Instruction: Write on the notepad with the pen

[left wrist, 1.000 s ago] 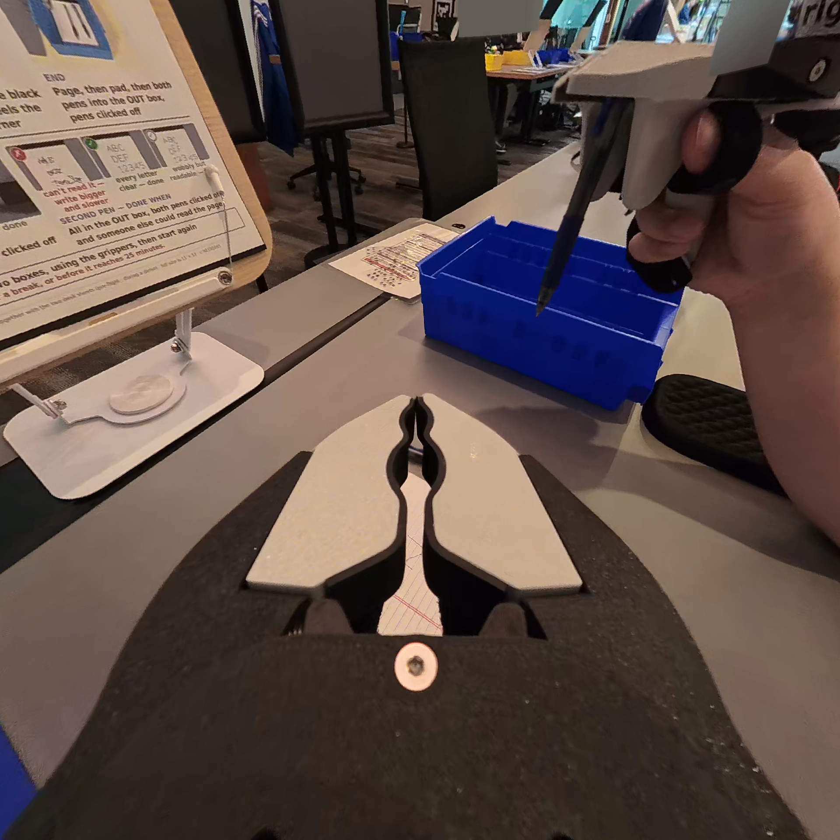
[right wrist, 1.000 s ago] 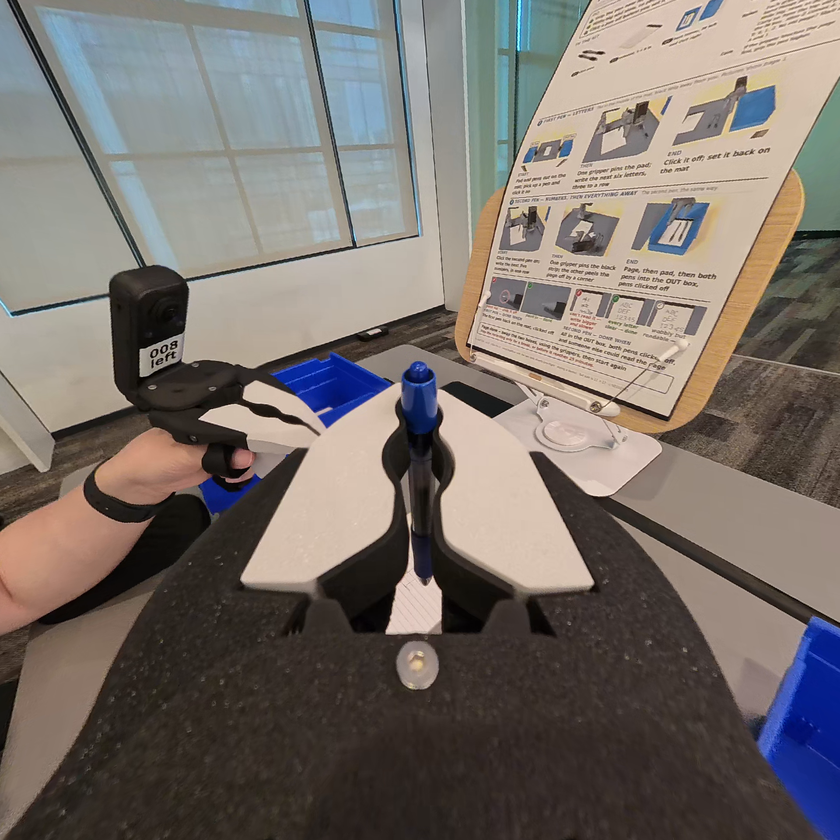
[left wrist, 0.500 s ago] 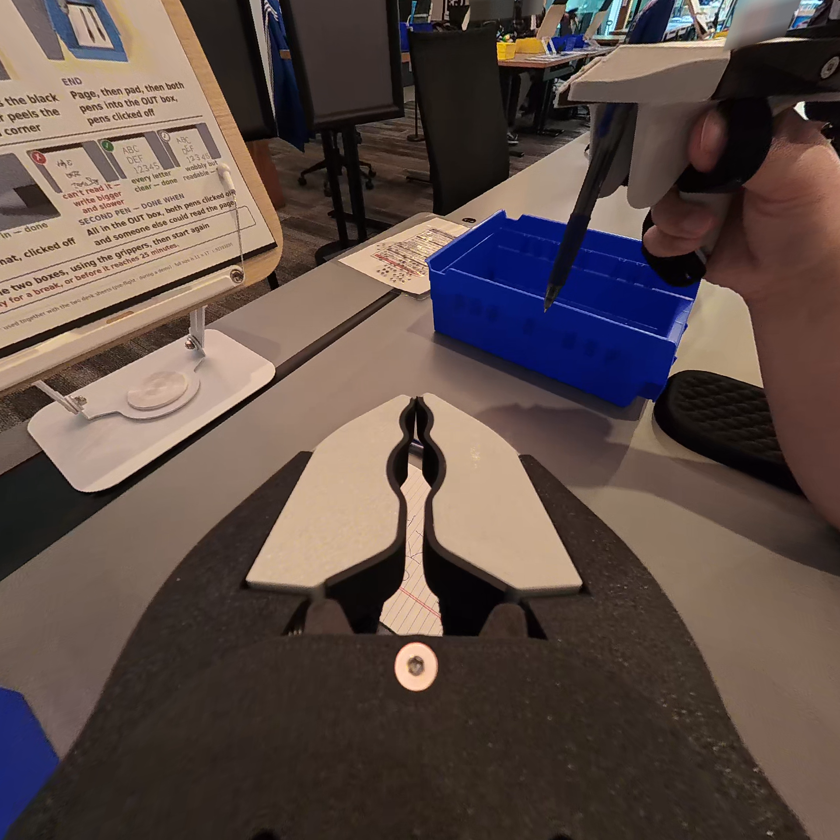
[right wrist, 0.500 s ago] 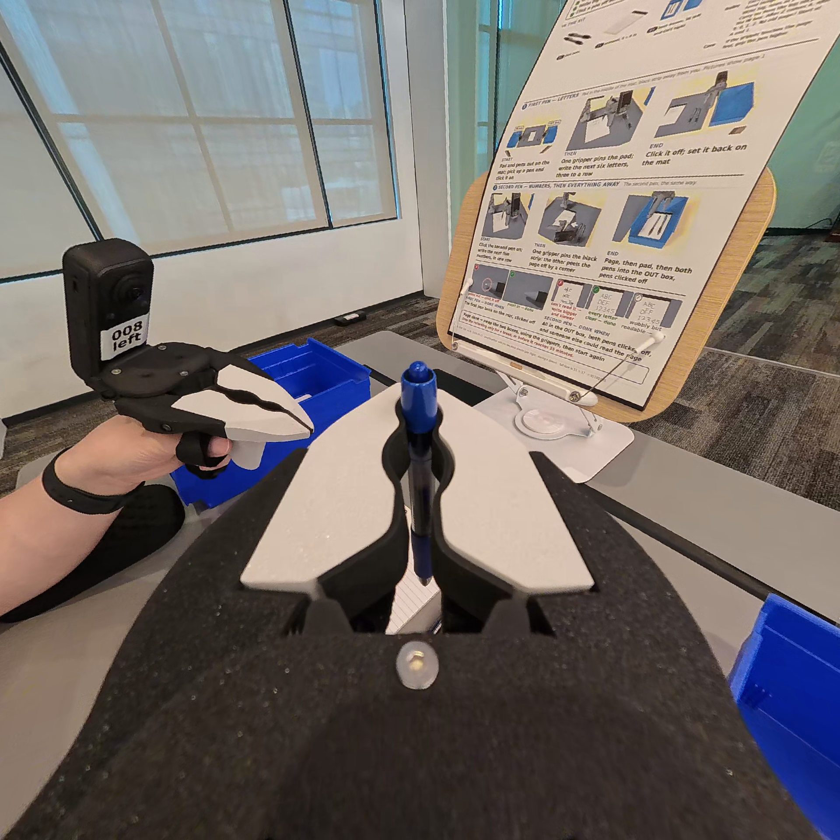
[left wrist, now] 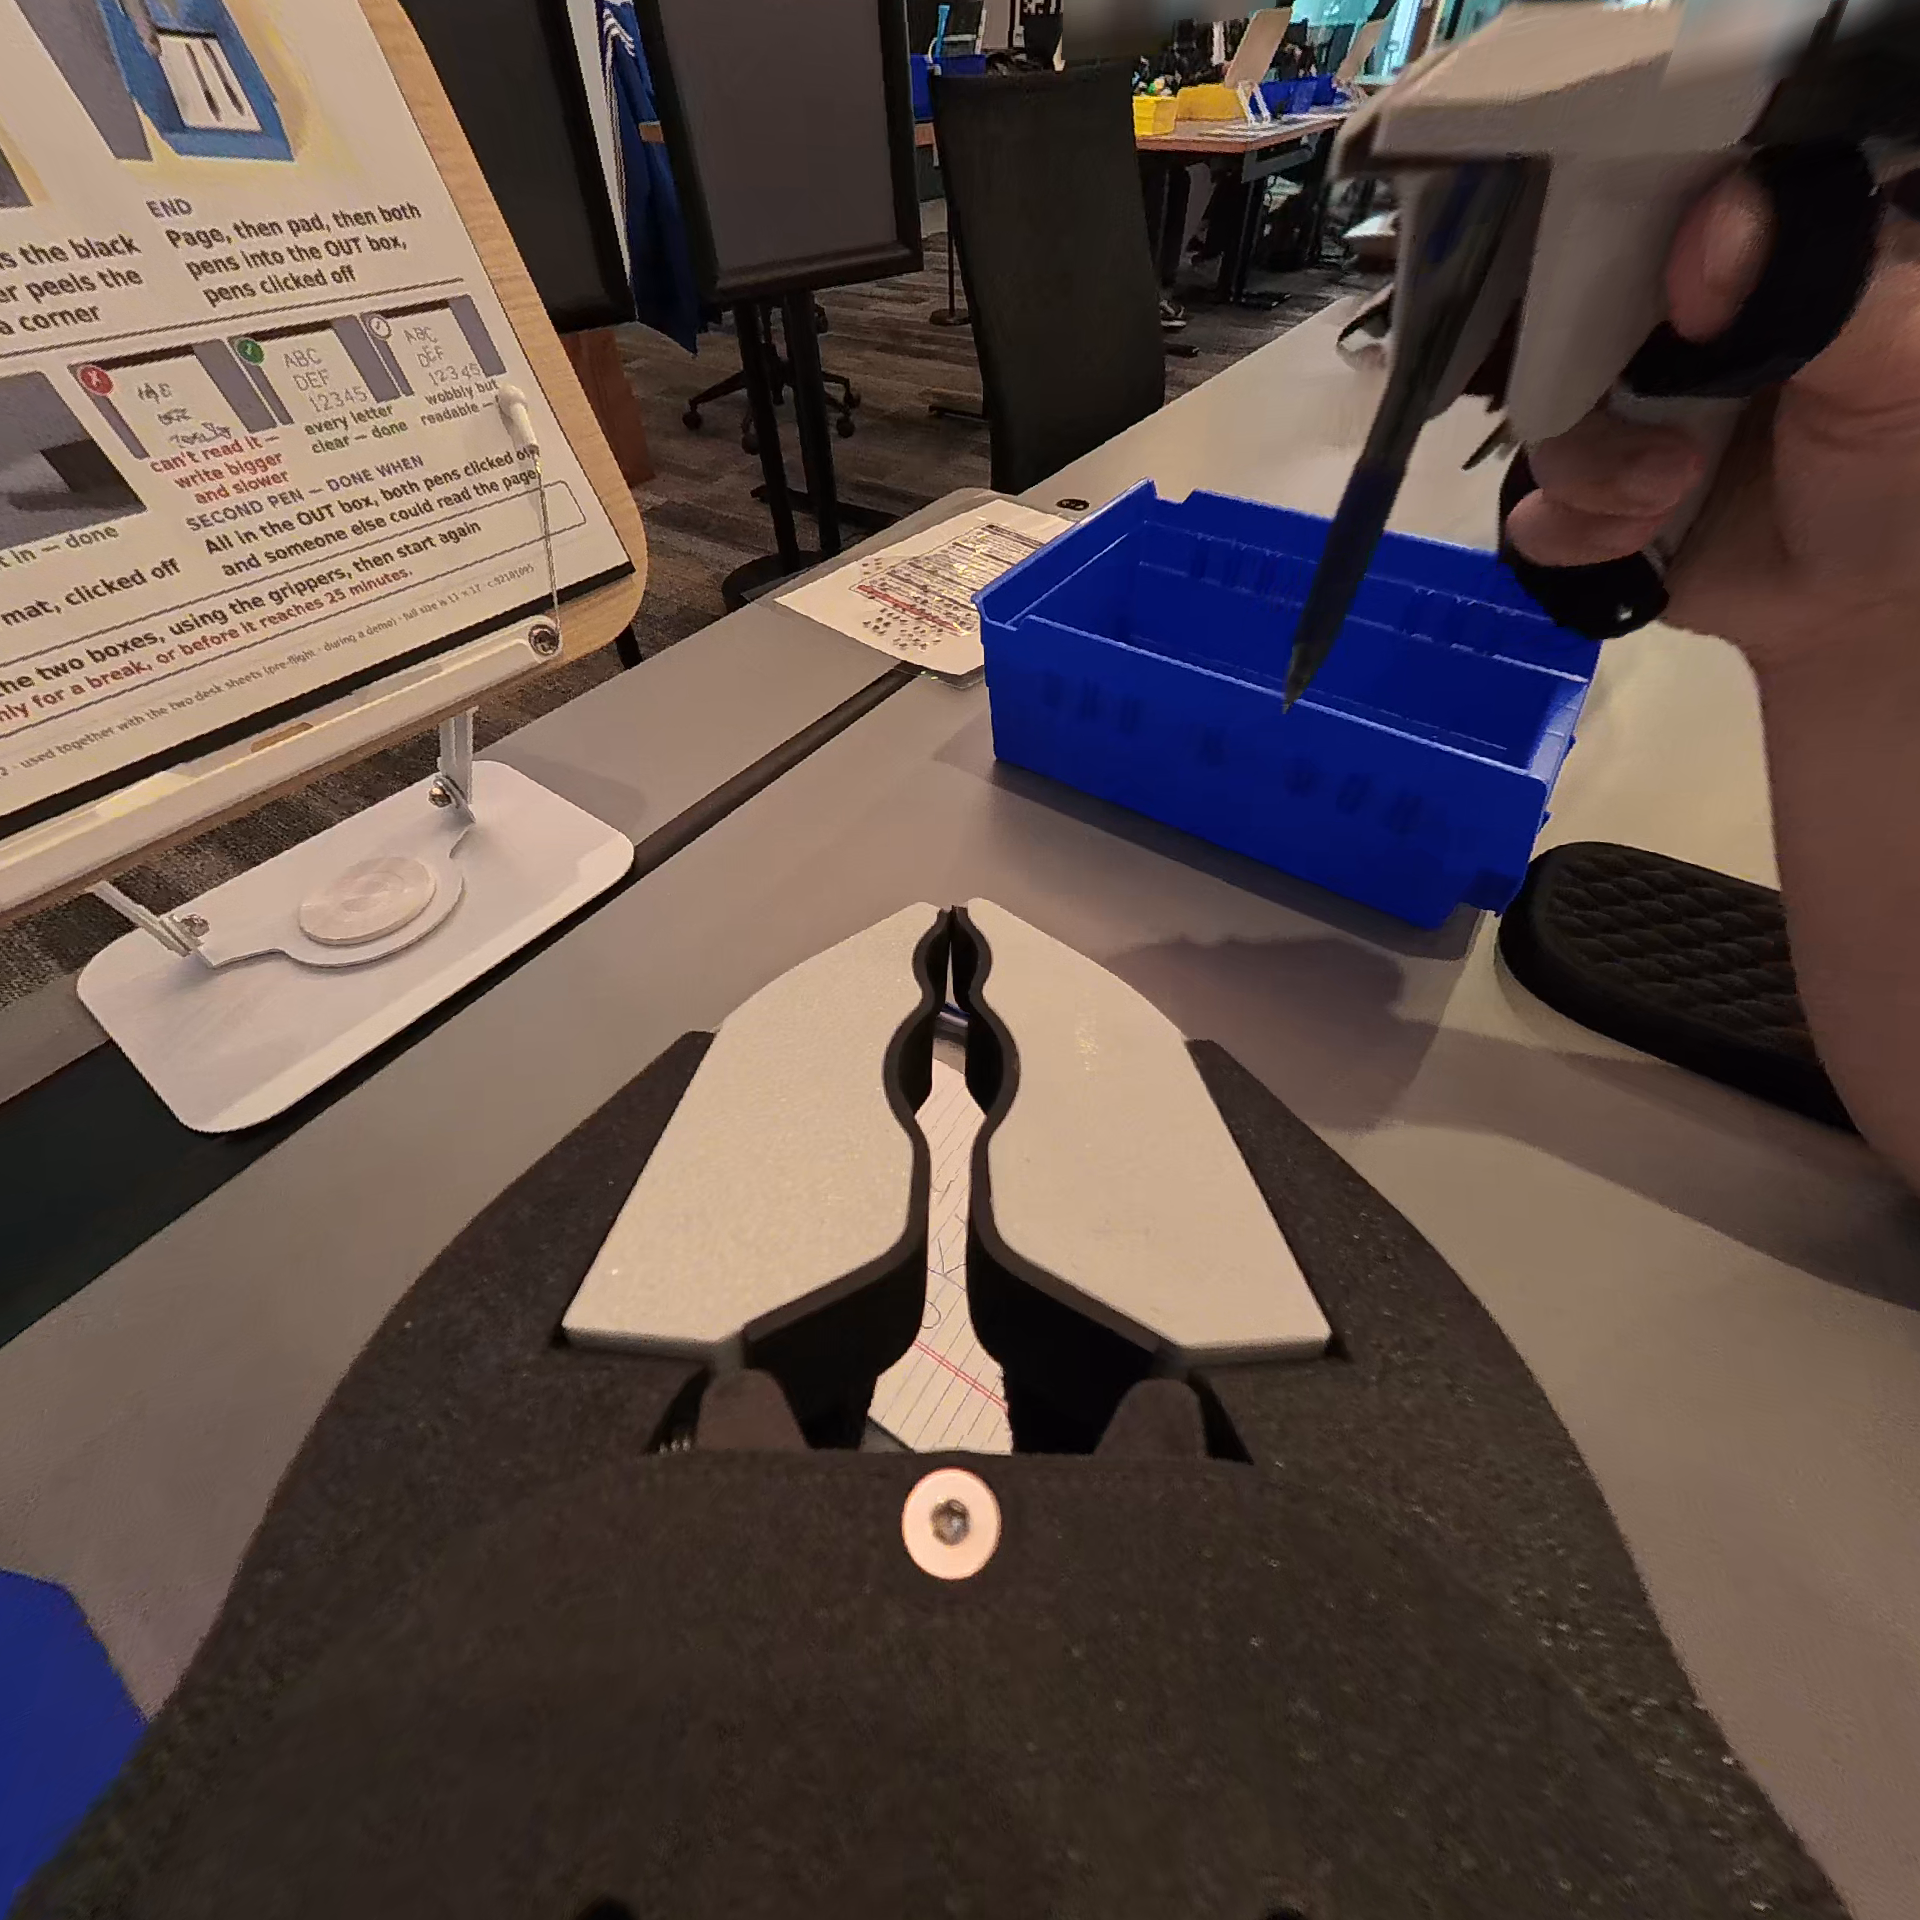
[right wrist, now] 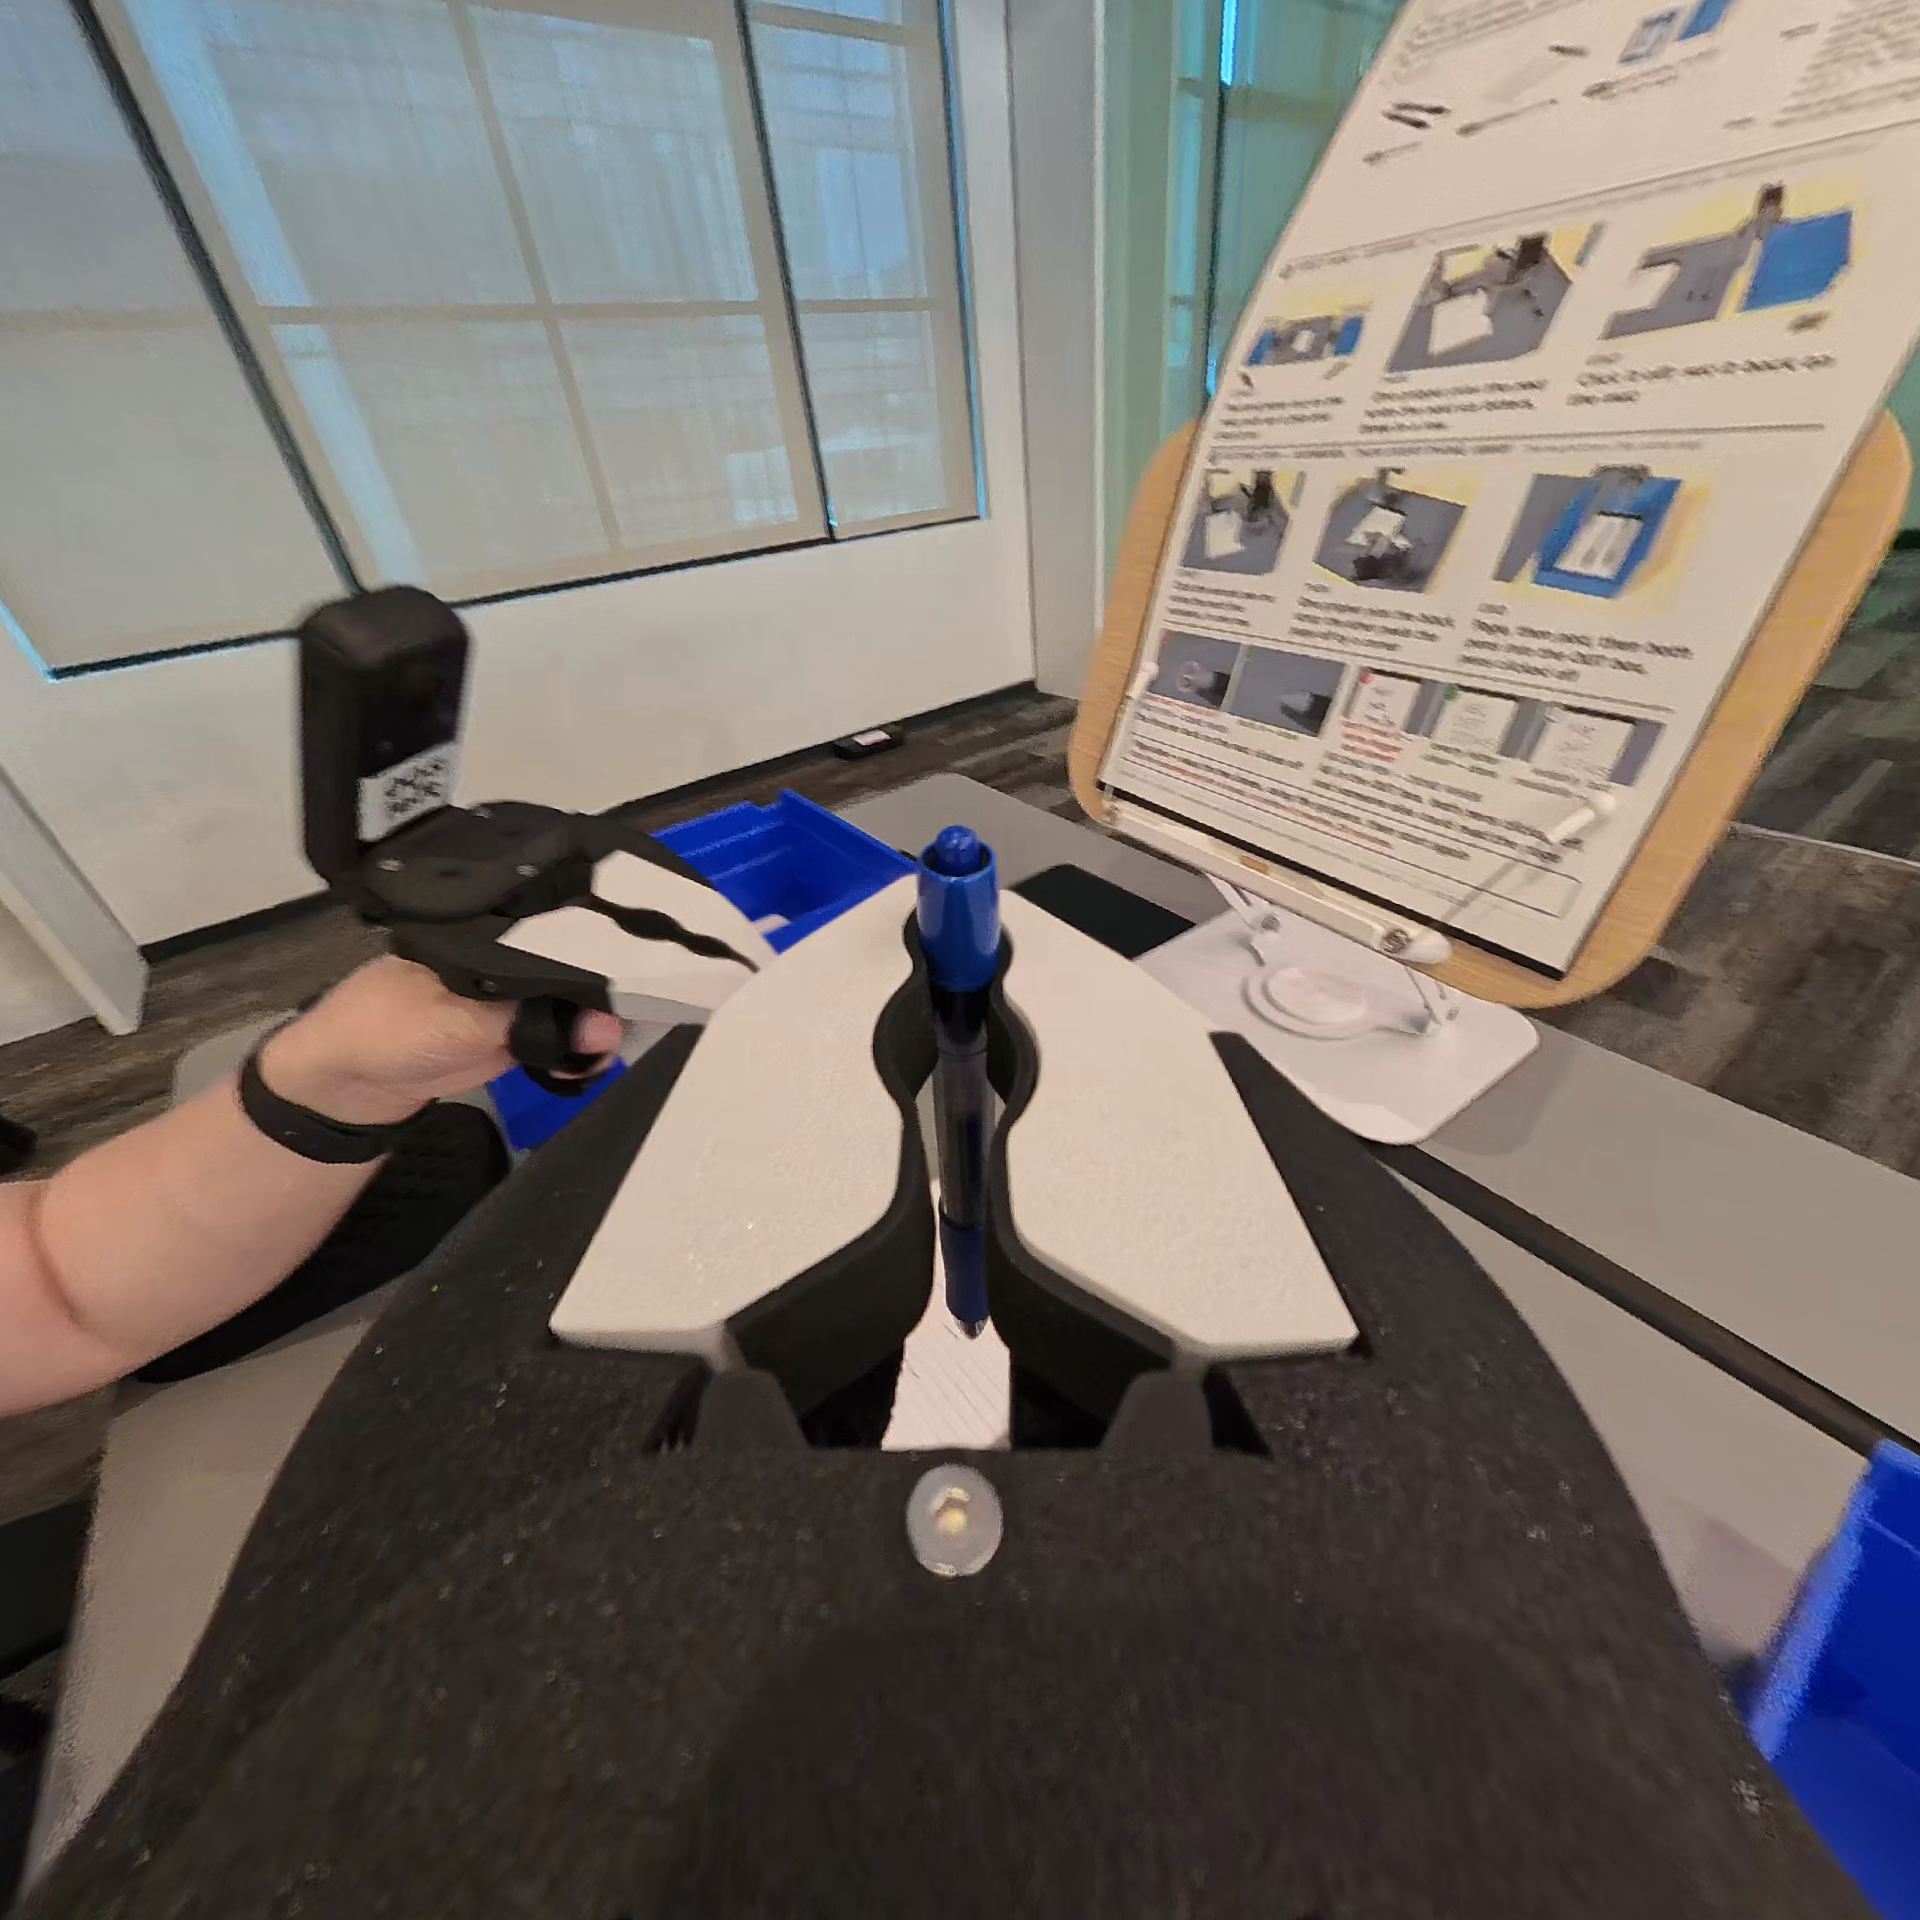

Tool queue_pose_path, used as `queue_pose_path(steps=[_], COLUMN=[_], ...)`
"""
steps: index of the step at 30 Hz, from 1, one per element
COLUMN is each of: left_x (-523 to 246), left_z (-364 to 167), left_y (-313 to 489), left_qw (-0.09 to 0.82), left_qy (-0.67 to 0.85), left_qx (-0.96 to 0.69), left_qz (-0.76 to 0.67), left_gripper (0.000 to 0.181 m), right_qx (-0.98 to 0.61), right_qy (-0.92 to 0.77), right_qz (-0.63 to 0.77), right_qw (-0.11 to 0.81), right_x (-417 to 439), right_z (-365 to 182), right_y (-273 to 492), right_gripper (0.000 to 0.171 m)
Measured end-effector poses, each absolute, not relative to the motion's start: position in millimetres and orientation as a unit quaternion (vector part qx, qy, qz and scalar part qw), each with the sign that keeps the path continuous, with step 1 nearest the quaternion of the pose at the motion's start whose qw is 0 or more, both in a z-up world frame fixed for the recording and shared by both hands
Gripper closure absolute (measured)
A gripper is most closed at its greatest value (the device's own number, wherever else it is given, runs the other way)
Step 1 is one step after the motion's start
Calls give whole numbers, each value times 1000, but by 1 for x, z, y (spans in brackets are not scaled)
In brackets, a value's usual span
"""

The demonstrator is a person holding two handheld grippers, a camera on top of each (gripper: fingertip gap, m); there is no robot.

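My right gripper point(right wrist: 956, 920) is shut on a blue pen point(right wrist: 958, 1049) that stands upright between its fingers, tip down. Below the tip, a strip of the lined notepad point(right wrist: 951, 1392) shows through the gap. In the left wrist view the right gripper point(left wrist: 1455, 156) is raised at the upper right, with the pen point(left wrist: 1351, 540) slanting down over the blue box. My left gripper point(left wrist: 954, 914) is shut and holds nothing. It hovers above the notepad point(left wrist: 945, 1361), whose lined page with blue marks shows between the fingers. In the right wrist view, a hand holds the left gripper point(right wrist: 748, 951) in the air.
A blue box point(left wrist: 1278, 790) stands on the grey desk point(left wrist: 1558, 1403), with a black wrist rest point(left wrist: 1662, 966) beside it. An instruction board on a white stand point(left wrist: 353, 935) is at the left. A second blue box point(right wrist: 769, 862) lies behind the left gripper, and a blue box edge point(right wrist: 1839, 1621) shows at the right.
The right gripper with the pen has moved a little and looks closer in the left wrist view; its own view is now blurred. The left gripper has shifted slightly. Both stay shut.
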State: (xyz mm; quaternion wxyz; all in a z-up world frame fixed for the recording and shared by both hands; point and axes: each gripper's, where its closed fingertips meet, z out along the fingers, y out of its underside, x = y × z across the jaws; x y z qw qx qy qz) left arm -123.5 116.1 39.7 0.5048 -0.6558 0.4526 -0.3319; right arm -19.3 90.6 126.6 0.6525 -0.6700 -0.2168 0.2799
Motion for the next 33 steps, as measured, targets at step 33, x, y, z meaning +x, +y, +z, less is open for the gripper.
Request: queue_pose_path(steps=[33], left_x=[-92], left_z=[16], left_y=[98], left_qw=[513], left_qy=[519], left_qx=[-636], left_qz=[-250], left_gripper=[181], right_qx=[-530], right_qy=[-436], right_qz=[349], right_qw=[639], right_x=[-6], right_z=[168], right_y=[11], right_gripper=[167])
